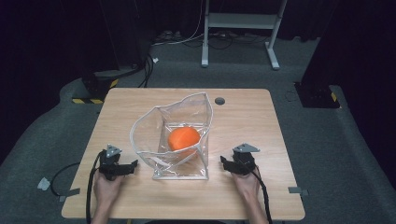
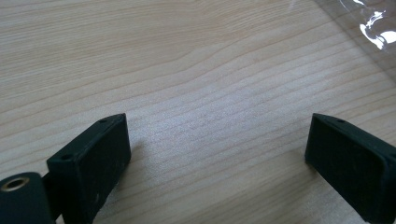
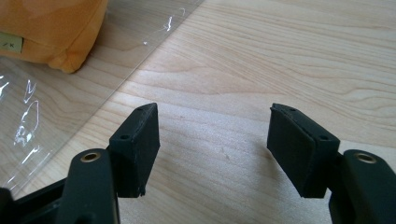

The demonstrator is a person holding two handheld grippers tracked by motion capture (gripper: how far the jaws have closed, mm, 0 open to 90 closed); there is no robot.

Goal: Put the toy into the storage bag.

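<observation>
A clear plastic bag with a white rim stands open in the middle of the wooden table. An orange soft thing lies inside it; the right gripper view shows it as orange fabric behind the bag's clear wall. My left gripper rests on the table left of the bag, jaws wide apart over bare wood. Right of the bag my right gripper rests open too, nothing between its jaws.
A round grommet hole sits near the table's far edge. Cables trail from both grippers off the near edge. Beyond the table stand a white desk frame and dark stands on grey carpet.
</observation>
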